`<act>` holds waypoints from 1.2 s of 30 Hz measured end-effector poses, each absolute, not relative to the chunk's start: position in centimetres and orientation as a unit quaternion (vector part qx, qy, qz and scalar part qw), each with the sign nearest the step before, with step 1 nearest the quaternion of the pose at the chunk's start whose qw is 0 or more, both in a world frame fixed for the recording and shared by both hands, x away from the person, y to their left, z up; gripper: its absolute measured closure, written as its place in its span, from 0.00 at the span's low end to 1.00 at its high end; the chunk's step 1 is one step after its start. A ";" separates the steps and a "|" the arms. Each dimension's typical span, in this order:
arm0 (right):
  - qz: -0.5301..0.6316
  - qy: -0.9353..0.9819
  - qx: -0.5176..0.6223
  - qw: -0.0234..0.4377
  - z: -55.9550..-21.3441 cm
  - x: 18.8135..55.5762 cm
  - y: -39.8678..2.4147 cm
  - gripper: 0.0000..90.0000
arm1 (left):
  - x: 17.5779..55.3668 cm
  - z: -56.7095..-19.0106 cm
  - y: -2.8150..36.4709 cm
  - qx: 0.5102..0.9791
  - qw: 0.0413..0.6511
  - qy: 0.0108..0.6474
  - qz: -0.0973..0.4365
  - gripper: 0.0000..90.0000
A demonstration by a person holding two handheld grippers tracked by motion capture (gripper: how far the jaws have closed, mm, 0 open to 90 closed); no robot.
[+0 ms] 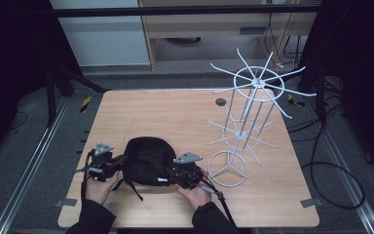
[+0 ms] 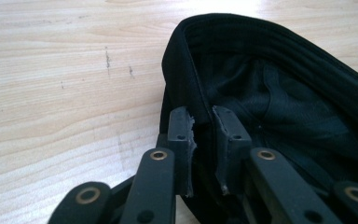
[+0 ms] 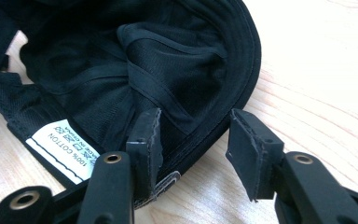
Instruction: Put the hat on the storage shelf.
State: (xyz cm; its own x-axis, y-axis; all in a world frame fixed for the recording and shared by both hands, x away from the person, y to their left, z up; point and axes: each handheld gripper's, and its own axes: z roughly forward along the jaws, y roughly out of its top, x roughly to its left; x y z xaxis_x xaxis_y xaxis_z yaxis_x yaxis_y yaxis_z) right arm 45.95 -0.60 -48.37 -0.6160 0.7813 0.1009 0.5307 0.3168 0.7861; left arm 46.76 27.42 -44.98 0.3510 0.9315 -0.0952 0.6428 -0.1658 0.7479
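A soft black cotton hat (image 1: 147, 160) lies on the wood-grain table (image 1: 175, 117): the left gripper (image 2: 204, 128) pinches its stitched brim between rubber-padded fingers (image 2: 182, 135), while the right gripper (image 3: 193, 140) straddles the opposite brim, fingers (image 3: 144, 140) spread.

Black hat (image 1: 148, 160) with white label (image 3: 65, 147), pale wood-grain table (image 1: 185, 117), white wire rack (image 1: 248, 122).

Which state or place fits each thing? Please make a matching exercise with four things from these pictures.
Things:
1. left gripper
2. right gripper
3. black hat
4. wire rack

States or places:
A. stands on the table's right side
B. jaws apart around the brim
C. lies between both hands
D. jaws shut on the brim

Pairs: 1-D, 2-B, 3-C, 4-A
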 end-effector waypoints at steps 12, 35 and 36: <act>0.395 0.798 0.437 0.129 -49.1 46.6 -0.5 0.57 | 45.9 -45.2 28.1 0.739 0.362 0.535 0.191 0.89; 0.510 0.753 0.347 0.228 -44.1 44.1 -1.7 0.93 | 46.4 -46.3 26.9 0.738 0.383 0.525 0.182 0.88; 0.512 0.756 0.335 0.232 -43.9 43.9 -1.5 0.93 | 46.4 -46.4 26.9 0.737 0.386 0.523 0.183 0.88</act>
State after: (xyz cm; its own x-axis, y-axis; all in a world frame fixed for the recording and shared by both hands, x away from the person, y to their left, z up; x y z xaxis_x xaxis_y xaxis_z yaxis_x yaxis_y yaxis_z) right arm 43.93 -1.54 -43.87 -0.6669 0.7451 -0.0076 0.2692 0.2504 0.9300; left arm 46.43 26.90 -46.36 0.3848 0.9133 -0.1335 0.6302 -0.1543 0.7609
